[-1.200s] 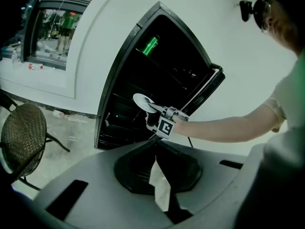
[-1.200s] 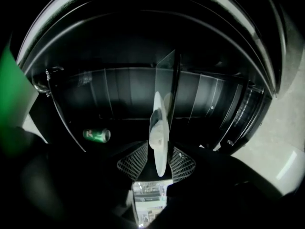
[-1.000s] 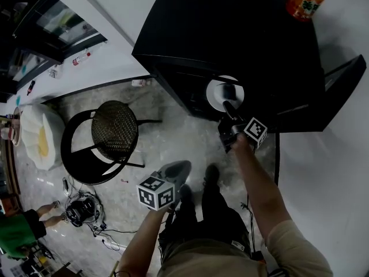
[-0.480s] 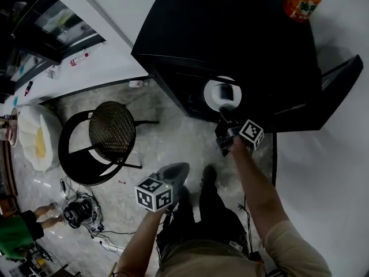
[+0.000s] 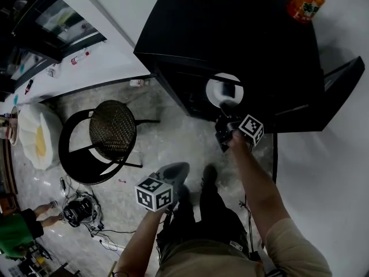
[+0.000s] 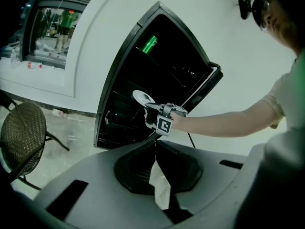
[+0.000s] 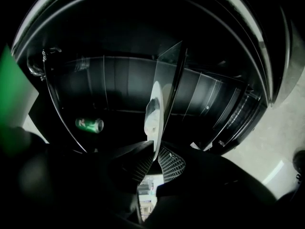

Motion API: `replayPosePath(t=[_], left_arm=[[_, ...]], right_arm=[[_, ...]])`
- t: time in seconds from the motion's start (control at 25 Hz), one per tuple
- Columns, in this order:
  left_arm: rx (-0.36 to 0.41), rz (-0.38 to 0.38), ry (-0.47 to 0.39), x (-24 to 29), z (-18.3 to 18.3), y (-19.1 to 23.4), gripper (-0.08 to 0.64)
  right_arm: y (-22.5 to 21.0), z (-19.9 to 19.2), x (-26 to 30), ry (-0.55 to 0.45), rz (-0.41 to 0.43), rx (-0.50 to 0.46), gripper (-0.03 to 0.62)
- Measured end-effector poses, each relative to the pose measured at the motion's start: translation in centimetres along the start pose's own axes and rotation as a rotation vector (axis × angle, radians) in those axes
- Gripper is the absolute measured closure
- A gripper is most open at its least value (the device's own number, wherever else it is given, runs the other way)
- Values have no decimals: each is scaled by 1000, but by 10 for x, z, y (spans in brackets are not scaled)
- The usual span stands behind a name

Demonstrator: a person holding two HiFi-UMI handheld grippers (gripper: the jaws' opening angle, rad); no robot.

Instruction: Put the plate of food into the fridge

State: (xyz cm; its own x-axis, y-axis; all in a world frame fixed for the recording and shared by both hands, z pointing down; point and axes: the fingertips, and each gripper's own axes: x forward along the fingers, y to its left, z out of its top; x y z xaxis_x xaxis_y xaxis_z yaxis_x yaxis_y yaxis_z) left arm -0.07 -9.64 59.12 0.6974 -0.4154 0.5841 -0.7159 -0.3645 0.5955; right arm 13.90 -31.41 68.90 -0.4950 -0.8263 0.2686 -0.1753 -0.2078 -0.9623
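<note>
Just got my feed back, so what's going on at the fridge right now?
A person is working with two handheld grippers. The right claw is shut on the rim of the white plate and holds it at the open front of the black fridge, whose door is swung wide. The plate does not look set on a shelf yet. A green can lies inside. The left claw hangs low, shut and empty.

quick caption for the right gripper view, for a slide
Right gripper, jaws shut on a white plate, holds it edge-on in the dark fridge; green can to the left.
</note>
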Motion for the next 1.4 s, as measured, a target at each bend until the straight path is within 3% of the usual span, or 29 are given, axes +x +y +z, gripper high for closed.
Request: replayPosePath(t=[0.48,1.04,1.4], left_arm=[[9,-8,26,1,-5,2,548],[22,-4,43,3,-4,4,548],[32,-7,54,2,-8,3,548]], right_arm=[[3,8,12,-24,-29,-29,551],[5,3,5,-6,25,9,549],[3,4,5,1,-15,-43,551]])
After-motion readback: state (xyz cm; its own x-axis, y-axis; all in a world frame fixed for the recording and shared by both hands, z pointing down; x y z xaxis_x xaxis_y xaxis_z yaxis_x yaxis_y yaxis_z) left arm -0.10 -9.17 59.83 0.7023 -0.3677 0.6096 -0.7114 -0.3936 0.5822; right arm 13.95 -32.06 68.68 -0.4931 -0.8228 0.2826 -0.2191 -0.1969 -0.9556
